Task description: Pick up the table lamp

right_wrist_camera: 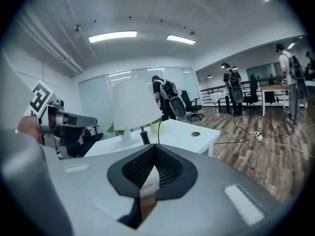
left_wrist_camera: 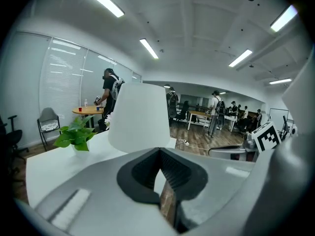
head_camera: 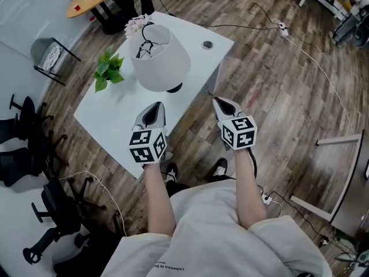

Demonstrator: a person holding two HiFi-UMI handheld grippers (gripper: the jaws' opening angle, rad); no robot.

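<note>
On the white table (head_camera: 115, 123), the table lamp (head_camera: 162, 59) stood upright. Left gripper (head_camera: 154, 106) and right gripper (head_camera: 222, 102) hovered nearby, jaws together, empty.

You have bright, even light from ceiling strips (left_wrist_camera: 101, 0), which glare white in both gripper views. Those views bulge like a fisheye and fall to black at the corners; whatever sits nearest the lens is soft. In the head view the white lamp (head_camera: 160, 56) and table (head_camera: 109, 120) look pale, shadows faint.
</note>
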